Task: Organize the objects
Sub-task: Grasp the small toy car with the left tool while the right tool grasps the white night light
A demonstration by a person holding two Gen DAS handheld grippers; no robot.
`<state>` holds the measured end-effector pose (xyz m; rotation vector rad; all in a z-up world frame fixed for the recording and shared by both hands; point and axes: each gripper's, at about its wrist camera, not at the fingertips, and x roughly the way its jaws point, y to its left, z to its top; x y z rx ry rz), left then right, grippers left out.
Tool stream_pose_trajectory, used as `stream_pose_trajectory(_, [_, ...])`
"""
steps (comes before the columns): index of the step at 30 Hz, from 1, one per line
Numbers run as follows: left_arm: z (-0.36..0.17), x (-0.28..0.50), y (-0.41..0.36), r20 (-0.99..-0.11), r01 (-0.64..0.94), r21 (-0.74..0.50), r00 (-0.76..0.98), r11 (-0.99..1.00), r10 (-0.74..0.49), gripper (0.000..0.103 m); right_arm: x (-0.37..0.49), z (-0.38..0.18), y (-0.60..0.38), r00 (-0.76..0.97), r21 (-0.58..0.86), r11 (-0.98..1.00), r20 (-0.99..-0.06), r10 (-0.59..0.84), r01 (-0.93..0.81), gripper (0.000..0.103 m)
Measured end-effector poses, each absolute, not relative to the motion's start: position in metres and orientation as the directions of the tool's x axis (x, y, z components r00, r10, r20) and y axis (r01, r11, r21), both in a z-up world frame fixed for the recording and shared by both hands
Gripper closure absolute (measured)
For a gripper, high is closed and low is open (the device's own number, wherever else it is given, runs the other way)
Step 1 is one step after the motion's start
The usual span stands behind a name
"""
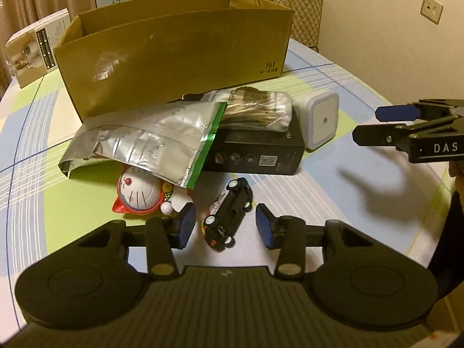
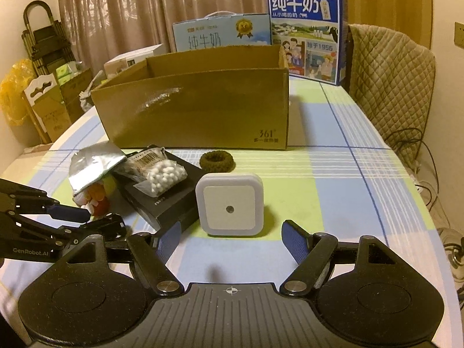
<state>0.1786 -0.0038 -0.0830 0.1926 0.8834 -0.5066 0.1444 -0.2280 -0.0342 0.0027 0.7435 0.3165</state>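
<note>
While the left gripper [image 1: 222,225] brackets the toy car [image 1: 227,214], its jaws stand apart on either side, neither pad visibly pressing. The car lies on its side on the table [image 1: 348,92], near the front edge, just beside the cat figurine [image 1: 139,192] under the foil pouch [image 1: 139,142]. A sound grip squares the pads to the car's long flanks before closing, clear of the figurine. The right gripper [image 2: 230,239], jaws wide, faces the white night light [image 2: 230,204], probably not touching it. The cardboard box [image 1: 174,63] waits behind.

Toy car [image 1: 227,215] on its side beside black box [image 1: 255,150].
</note>
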Motion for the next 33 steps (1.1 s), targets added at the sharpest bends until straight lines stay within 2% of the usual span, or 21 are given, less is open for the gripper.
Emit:
stream_pose_trajectory(13, [-0.099,0.19,-0.009,-0.787,0.512,-0.079,0.495,0.856,-0.369,0.067,0.156,-0.044,-0.231,0.687,0.124,0.957,-0.672,0.277,-0.264,0.029])
stream_pose_trajectory(14, [-0.1,0.191,-0.01,-0.789,0.51,-0.083,0.491,0.856,-0.369,0.068,0.156,-0.044,-0.231,0.688,0.125,0.956,-0.671,0.277,-0.264,0.029])
stream_pose_trajectory(16, [-0.101,0.19,-0.011,-0.794,0.509,-0.094,0.48,0.856,-0.373,0.079,0.156,-0.044,-0.231,0.689,0.124,0.956,-0.669,0.277,-0.264,0.029])
stream_pose_trajectory(18, [-0.099,0.187,-0.012,-0.794,0.509,-0.111,0.471,0.854,-0.384,0.085,0.157,-0.045,-0.232,0.689,0.125,0.957,-0.671,0.275,-0.261,0.029])
stream_pose_trajectory(33, [-0.104,0.187,-0.013,-0.77,0.432,-0.162,0.507,0.887,-0.388,0.086,0.169,-0.051,-0.219,0.7,0.1,0.957,-0.662,0.269,-0.273,0.029])
